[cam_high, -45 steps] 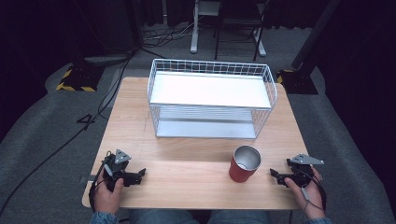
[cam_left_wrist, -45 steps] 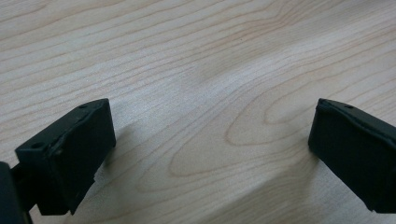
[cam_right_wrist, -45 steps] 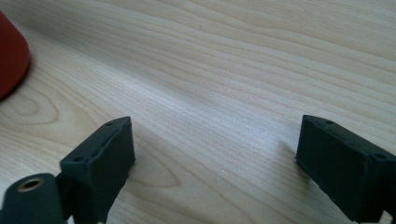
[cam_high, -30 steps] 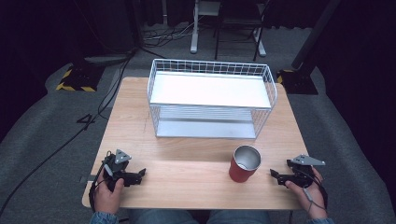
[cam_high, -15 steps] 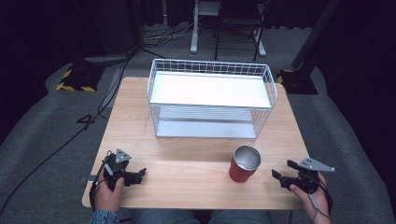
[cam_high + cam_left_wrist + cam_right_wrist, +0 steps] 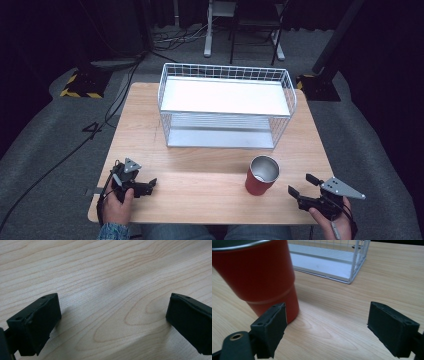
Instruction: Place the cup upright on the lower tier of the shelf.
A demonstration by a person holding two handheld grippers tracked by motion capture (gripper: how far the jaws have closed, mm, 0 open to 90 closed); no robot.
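Note:
A red metal cup (image 6: 262,175) stands upright and empty on the wooden table (image 6: 200,170), near the front right. My right gripper (image 6: 302,185) is held just right of the cup, jaws open and pointing left at it. In the right gripper view the cup (image 6: 257,277) rises just beyond the left jaw, outside the gap of the right gripper (image 6: 327,327). My left gripper (image 6: 149,185) rests at the front left, open, with bare wood between its jaws in the left gripper view (image 6: 112,322).
A white wire rack (image 6: 227,105) with two shelves stands at the middle back of the table; its lower corner (image 6: 359,257) shows behind the cup. Cables, chair legs and stands lie on the dark floor beyond the table.
The right gripper has shifted slightly toward the near right edge and tilted a little. The left gripper and the cup have stayed put.

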